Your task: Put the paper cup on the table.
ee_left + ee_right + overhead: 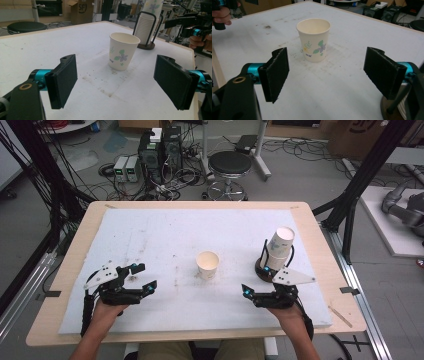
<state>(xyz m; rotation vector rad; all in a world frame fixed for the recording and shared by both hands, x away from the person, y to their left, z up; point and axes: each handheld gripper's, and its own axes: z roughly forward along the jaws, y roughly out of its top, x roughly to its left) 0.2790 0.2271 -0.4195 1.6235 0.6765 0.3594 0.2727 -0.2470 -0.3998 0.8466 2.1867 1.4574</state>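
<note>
left gripper view: cardboard box marked "sf", cup print unreadable.

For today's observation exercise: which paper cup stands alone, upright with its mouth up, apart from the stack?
The single flowered paper cup at mid-table stands alone, mouth up. The others are nested in the stack of cups in the black wire holder to the right.

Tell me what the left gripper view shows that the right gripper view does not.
The left gripper view alone shows the stack of paper cups rising in its black wire holder, and a round black stool. The right gripper view alone shows computer towers on the floor. Both share the single floral paper cup, upright on the white table cover, apart from open jaws.
</note>
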